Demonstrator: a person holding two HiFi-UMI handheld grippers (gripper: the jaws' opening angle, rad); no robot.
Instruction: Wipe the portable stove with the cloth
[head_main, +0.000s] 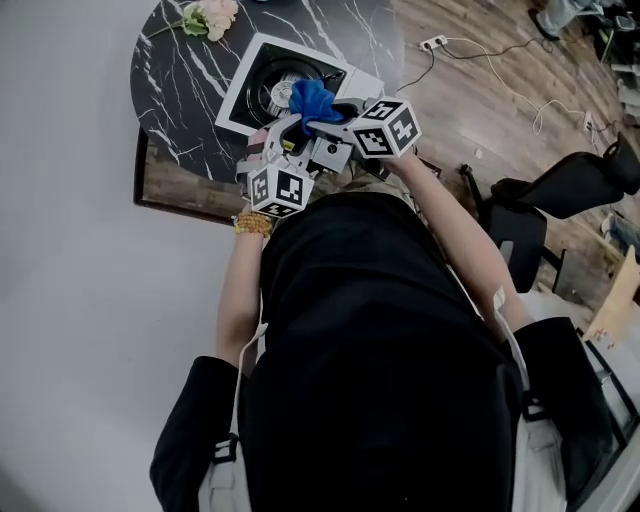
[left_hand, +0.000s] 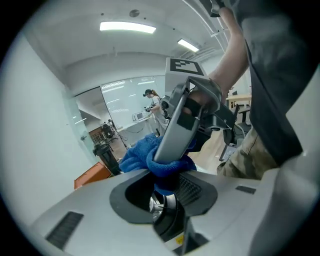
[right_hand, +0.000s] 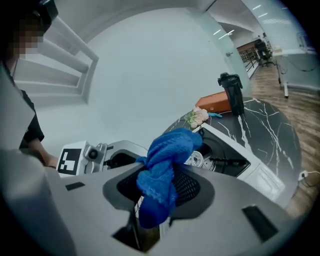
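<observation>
Closest to you, both grippers meet just past your black top, their marker cubes side by side. Your right gripper (right_hand: 156, 197) is clenched on the blue cloth (right_hand: 167, 160): the cloth is wedged between its jaws and stands up from them in a thick twisted bunch. Your left gripper (left_hand: 167, 200) has its jaws a little apart. The lower fold of the cloth dips into their mouth beside one ribbed pad, but the pads do not seem to press on it; the left gripper view is crowded there, so take that with some caution. In that view the cloth is also wrapped round one finger of your right gripper.

Just beyond the cloth sits the white portable stove (head_main: 245, 100), its round dark burner well partly covered by the cloth in the head view. The stove rests on a round black marble table (head_main: 180, 90). At the table's far edge lies a small bunch of flowers (head_main: 212, 15).
</observation>
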